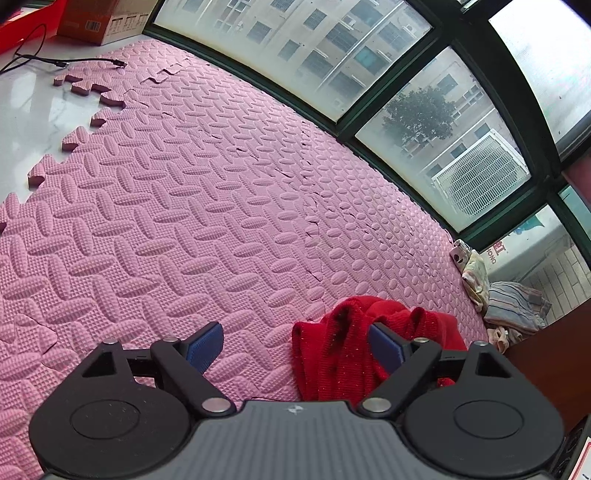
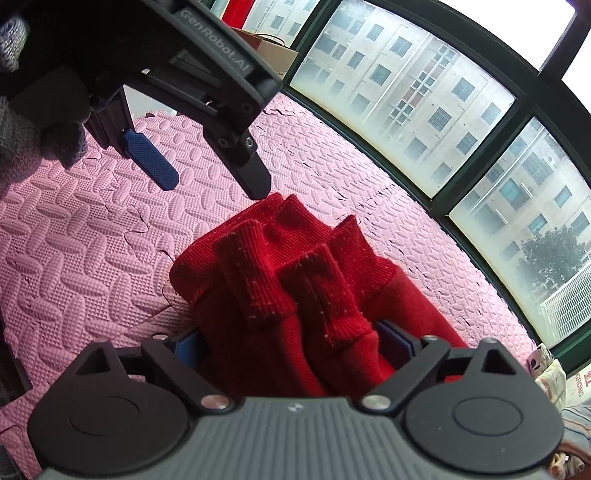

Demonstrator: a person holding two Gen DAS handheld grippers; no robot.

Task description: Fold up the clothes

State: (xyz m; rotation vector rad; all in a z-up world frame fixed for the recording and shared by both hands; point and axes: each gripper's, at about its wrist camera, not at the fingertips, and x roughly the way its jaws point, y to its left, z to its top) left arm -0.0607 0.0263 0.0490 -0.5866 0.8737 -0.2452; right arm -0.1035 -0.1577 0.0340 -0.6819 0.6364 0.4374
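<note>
A red knitted garment [image 2: 295,280] lies bunched on the pink foam mat [image 1: 184,192], its ribbed cuffs sticking up. It also shows in the left wrist view [image 1: 340,354]. My right gripper [image 2: 291,349] has the red cloth between its blue pads; the jaws stand fairly wide with the bundle filling the gap. My left gripper [image 1: 295,345] is open above the mat, its right pad in front of the garment's edge. The left gripper also shows in the right wrist view [image 2: 214,181], open, hovering just above the garment's far corner.
A pile of other clothes [image 1: 513,302] lies at the mat's right end by the window [image 1: 406,92]. A cardboard box [image 1: 107,18] and a black cable [image 1: 55,61] sit on the white floor at the far left. A dark furniture edge [image 1: 554,362] stands at right.
</note>
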